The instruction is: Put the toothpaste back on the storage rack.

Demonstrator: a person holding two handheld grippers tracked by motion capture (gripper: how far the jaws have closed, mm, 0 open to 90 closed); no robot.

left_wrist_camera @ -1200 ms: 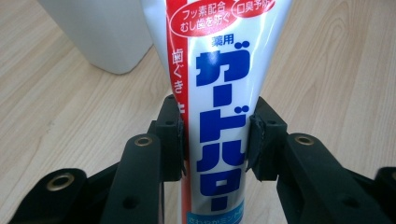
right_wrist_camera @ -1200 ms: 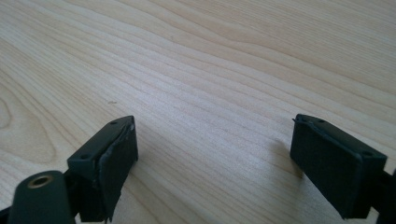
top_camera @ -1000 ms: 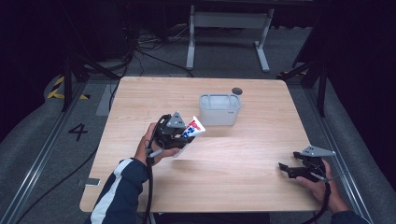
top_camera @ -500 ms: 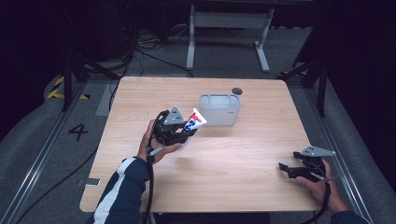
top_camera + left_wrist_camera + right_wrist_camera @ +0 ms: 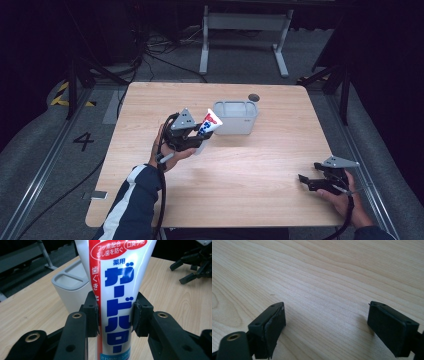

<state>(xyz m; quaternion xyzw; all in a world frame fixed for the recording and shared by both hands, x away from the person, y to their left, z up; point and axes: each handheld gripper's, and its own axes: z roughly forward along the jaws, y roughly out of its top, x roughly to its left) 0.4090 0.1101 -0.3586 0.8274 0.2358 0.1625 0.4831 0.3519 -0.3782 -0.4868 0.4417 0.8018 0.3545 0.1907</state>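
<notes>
Across the wooden bench [image 5: 250, 170], a grey bin [image 5: 235, 117] sits far of centre. Just left of it, the left tool [image 5: 196, 138] is clamped on a toothpaste tube [image 5: 117, 290]: light, soft, probably slippery, best gripped mid-body. Near right, the right tool [image 5: 327, 325] rests with jaws apart.

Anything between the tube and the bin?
Nothing visible. The left gripper is shut on the tube, held above the table just left of the bin. Only open air lies between them, and the bin's open top looks unobstructed.
</notes>
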